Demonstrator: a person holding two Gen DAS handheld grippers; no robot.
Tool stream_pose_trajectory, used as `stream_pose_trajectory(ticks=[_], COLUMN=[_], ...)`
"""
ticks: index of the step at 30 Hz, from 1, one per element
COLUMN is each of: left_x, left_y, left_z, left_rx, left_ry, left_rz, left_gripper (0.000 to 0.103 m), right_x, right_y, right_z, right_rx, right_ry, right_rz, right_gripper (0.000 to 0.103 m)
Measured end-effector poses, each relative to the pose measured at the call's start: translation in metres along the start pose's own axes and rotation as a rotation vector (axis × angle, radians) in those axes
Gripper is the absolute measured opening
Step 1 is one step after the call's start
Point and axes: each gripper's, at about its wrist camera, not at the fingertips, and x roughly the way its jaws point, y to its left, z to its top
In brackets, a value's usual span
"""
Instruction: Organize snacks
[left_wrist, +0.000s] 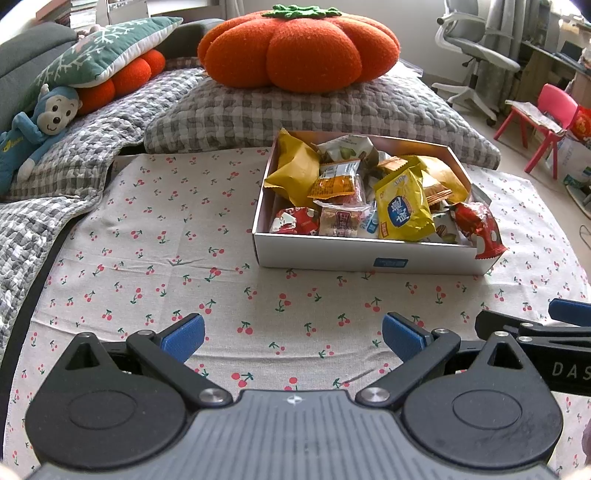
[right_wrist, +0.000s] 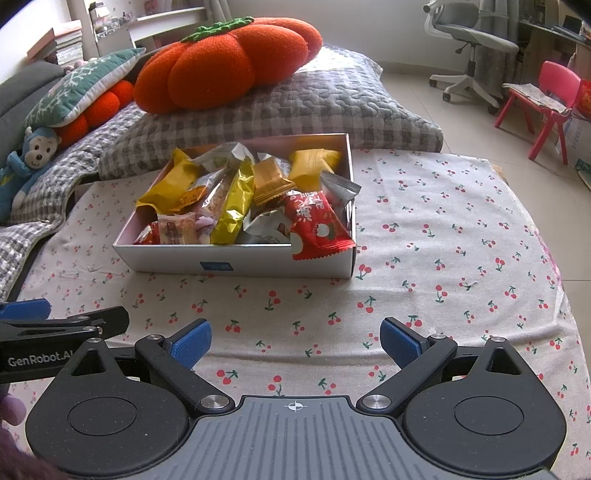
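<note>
White cardboard box (right_wrist: 236, 260) of mixed snack packets sits mid-cloth on the cherry-print tablecloth (right_wrist: 424, 258). A red foil packet (right_wrist: 317, 225) overhangs the box's front right corner; a careless reach could likely knock it out. Left gripper (left_wrist: 293, 338) and right gripper (right_wrist: 295, 341) hover near the cloth's front edge, both spread wide, holding nothing. An orange pumpkin cushion (right_wrist: 229, 62) lies behind the box; nothing blocks the approach.

Both wrist views sit low, side by side, facing the snack box (left_wrist: 365, 254) (right_wrist: 236, 260) nearby; the left view looks from its left.
</note>
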Motion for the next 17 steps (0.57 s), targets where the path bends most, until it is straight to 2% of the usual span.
stream_pose_trajectory(ticks=[17], left_x=[-0.007], left_y=[0.003], left_z=[-0.002], left_rx=[0.002], left_ry=[-0.018], left_rz=[-0.022], left_gripper=[0.102], right_x=[-0.012], right_y=[0.005], right_z=[0.002], right_rx=[-0.006], right_ry=[-0.008], right_rz=[-0.008], right_gripper=[0.099])
